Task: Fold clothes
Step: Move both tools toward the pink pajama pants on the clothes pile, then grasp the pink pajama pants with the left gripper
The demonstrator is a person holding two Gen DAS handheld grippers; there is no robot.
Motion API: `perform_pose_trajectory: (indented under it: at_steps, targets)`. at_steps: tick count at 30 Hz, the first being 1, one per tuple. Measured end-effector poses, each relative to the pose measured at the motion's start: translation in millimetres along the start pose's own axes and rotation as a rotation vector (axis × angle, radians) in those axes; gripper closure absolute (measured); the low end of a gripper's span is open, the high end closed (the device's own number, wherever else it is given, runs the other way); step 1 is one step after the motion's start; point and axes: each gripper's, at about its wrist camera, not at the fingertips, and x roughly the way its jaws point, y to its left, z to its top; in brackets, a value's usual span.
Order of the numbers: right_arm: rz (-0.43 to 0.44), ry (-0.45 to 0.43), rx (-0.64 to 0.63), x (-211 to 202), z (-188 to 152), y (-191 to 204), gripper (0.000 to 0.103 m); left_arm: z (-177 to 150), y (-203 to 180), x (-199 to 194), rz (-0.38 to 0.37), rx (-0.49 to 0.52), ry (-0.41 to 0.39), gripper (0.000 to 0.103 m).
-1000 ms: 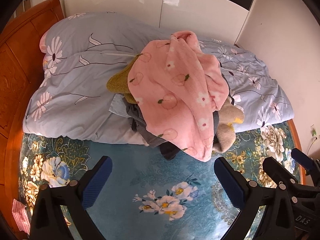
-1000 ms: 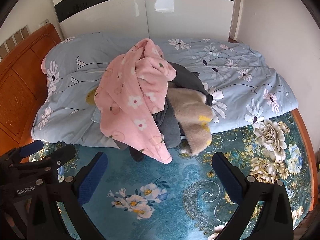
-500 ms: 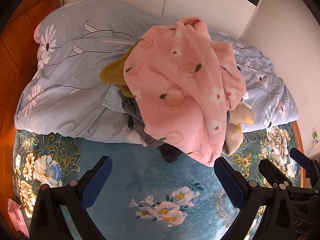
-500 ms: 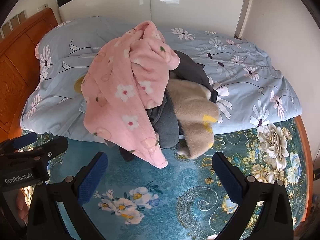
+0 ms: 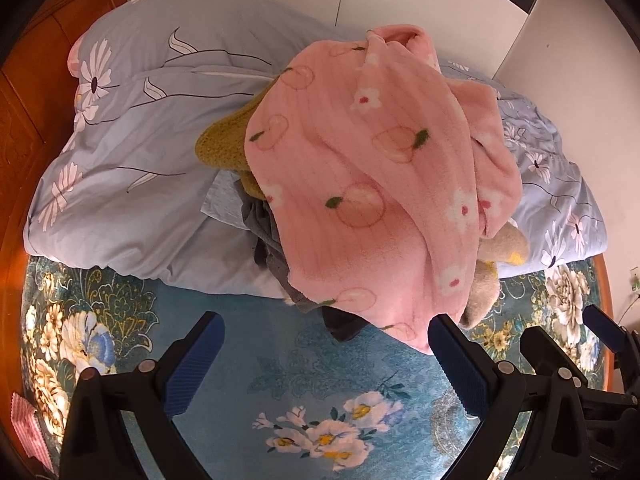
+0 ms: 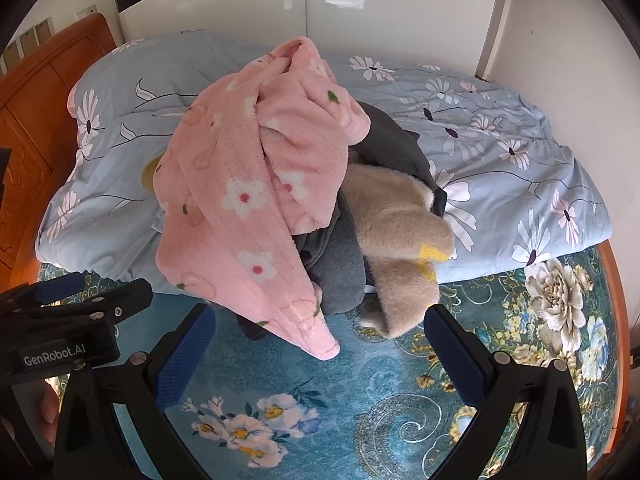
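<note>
Item: heap of clothes on the bed, topped by a pink fleece garment [image 5: 360, 184] that is draping over a grey garment [image 6: 340, 264], a beige fluffy garment [image 6: 396, 224] and a mustard knit [image 5: 224, 144].

Surroundings: the heap is resting on a blue floral duvet [image 5: 132, 184], with its lower edges spilling onto the teal flowered bedspread [image 6: 360, 392].

Tools: you are holding your left tool [image 5: 326, 354] open and empty just short of the pink hem; your right tool [image 6: 320, 348] is also standing open, gripping nothing.

Room: a wooden headboard [image 5: 24, 92] is lining the left side, and white wardrobe doors [image 6: 248, 8] are standing behind the bed.
</note>
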Motion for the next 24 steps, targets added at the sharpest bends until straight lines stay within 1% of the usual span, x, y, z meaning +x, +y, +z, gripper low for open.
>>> perform_pose_trajectory:
  at_steps: [4,7,10,12,15,17,21,24]
  targets:
    - [0.020,-0.009,0.027,5,4,-4,0.000,5,-1,1,-0.002,-0.003,-0.021,0.000]
    - [0.032,-0.014,0.035,8,7,-6,0.000,8,-3,5,-0.001,0.002,-0.023,0.000]
    - [0.043,-0.022,0.041,11,10,-7,0.000,9,-7,8,0.016,0.013,-0.030,0.000]
    - [0.053,-0.040,0.054,11,9,-10,0.000,9,-8,9,0.033,0.012,-0.052,0.000]
    - [0.064,-0.065,0.088,11,3,-19,0.000,14,-10,9,0.019,0.007,-0.087,0.000]
    - [0.060,-0.066,0.129,15,-5,-28,0.000,24,-13,9,0.001,-0.005,-0.099,0.000]
    - [0.051,-0.045,0.175,14,-26,-49,0.000,54,-27,10,-0.023,-0.031,-0.128,0.000]
    - [0.044,-0.043,0.185,7,-39,-60,0.000,75,-44,21,-0.006,-0.031,-0.101,0.000]
